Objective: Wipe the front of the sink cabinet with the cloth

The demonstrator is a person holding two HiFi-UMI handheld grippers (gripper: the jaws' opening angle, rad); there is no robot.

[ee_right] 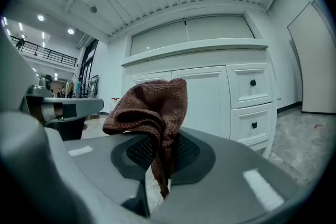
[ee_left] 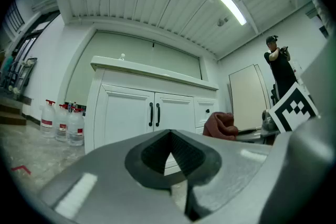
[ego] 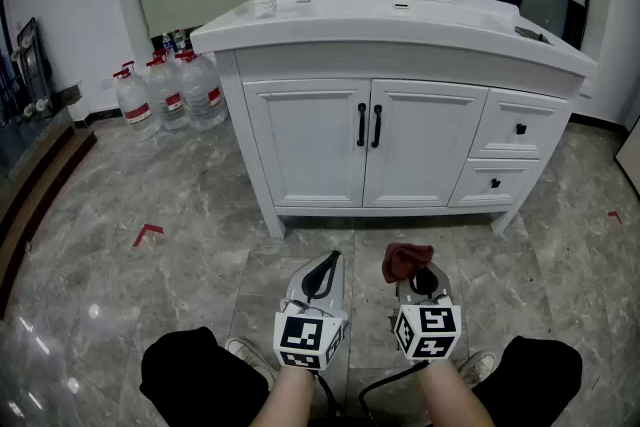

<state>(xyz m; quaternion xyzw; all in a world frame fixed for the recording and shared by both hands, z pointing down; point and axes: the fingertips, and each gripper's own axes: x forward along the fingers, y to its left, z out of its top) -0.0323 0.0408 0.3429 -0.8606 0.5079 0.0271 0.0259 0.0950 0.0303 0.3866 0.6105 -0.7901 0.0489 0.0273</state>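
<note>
Closest to the lens, the right claw (ee_right: 160, 155) is clenched on a reddish-brown cloth (ee_right: 152, 105). It pinches a lower fold, and the bunched rest stands up above the jaws. Beside it, the left claw (ee_left: 169, 153) has its jaws pressed together with nothing between them. Both hang low over the marble floor (ego: 180, 215), well apart from the white sink cabinet (ego: 400, 60) with its two doors (ego: 310, 140) and two drawers (ego: 515, 130). I judge the cloth light, soft and floppy, and not slippery. Enough bunched fabric should stay ahead of the jaws, so that cloth and not hard plastic meets the painted front and the black handles (ego: 369, 125).
</note>
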